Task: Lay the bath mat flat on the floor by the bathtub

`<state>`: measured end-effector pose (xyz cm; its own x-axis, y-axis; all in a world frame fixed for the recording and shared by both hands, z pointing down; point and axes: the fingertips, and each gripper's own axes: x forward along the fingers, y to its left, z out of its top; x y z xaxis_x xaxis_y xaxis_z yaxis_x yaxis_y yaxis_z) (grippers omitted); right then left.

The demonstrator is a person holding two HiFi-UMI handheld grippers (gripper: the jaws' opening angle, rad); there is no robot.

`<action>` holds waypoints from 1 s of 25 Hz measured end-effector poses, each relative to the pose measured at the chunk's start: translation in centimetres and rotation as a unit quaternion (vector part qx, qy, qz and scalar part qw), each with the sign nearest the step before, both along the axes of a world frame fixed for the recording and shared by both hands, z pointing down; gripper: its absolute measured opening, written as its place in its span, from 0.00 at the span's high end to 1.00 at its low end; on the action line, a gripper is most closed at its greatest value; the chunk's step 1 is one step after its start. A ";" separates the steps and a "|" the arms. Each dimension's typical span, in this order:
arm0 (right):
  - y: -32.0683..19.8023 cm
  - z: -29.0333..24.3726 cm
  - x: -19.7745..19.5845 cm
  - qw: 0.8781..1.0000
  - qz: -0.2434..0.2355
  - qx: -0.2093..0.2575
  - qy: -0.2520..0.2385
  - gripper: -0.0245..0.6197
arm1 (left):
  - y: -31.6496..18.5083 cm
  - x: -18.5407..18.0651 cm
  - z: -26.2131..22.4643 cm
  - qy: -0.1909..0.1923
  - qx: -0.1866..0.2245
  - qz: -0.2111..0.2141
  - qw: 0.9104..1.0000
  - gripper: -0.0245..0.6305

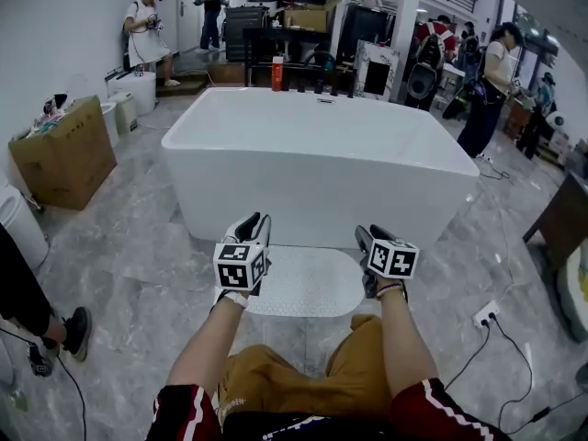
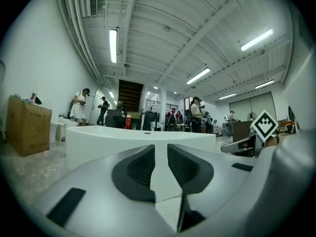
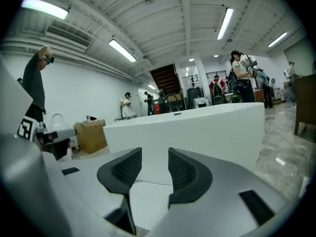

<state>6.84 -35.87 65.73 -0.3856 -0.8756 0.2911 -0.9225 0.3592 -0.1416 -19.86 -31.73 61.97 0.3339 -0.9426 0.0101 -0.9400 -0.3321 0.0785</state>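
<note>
Beside bathtub, bath mat, edges flat

I hold both grippers out ahead of me, side by side and apart, my left forearm and right forearm stretched forward. My left gripper points about level, jaws parted and empty. My right gripper tips slightly downward, jaws likewise parted, gripping nothing.
</note>
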 end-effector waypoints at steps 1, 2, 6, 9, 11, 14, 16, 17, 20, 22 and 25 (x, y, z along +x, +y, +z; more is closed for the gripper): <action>0.1 0.5 0.0 1.000 0.002 0.006 0.013 0.67 | 0.2 0.2 -0.4 0.003 0.006 0.000 1.000 0.82; 0.2 0.9 0.0 1.000 0.004 0.011 0.021 0.67 | 0.3 0.5 -0.7 0.004 0.010 0.000 1.000 0.82; 0.1 2.1 -0.1 1.000 -0.001 0.013 0.023 0.68 | 0.3 1.0 -1.1 -0.004 0.017 -0.006 1.000 0.82; -0.3 3.0 0.2 0.999 -0.009 0.005 0.037 0.68 | -0.4 1.7 -0.9 -0.017 0.021 -0.012 1.000 0.82; -0.8 3.2 1.2 1.000 -0.004 -0.001 0.031 0.68 | -1.1 2.6 -0.8 -0.024 0.021 -0.009 0.999 0.82; -1.7 2.4 3.3 0.999 0.014 0.009 0.035 0.68 | -2.2 4.0 -1.2 -0.034 0.031 -0.006 0.999 0.82; -2.6 1.3 4.1 0.998 0.027 0.028 0.047 0.68 | -3.3 4.6 -2.2 -0.027 0.038 -0.004 0.999 0.82; -3.0 0.8 4.5 0.997 0.032 0.037 0.053 0.68 | -3.8 4.8 -2.7 -0.020 0.038 -0.002 0.999 0.82; -4.0 -1.5 5.8 0.995 0.040 0.063 0.062 0.68 | -5.7 5.7 -4.7 -0.011 0.038 0.002 0.999 0.82; -4.4 -3.1 7.1 0.995 0.037 0.070 0.063 0.68 | -6.9 6.2 -6.7 -0.020 0.042 0.004 0.999 0.82; -5.4 -5.5 8.4 0.996 0.024 0.063 0.065 0.68 | -8.3 5.9 -10.5 -0.032 0.049 -0.003 0.998 0.82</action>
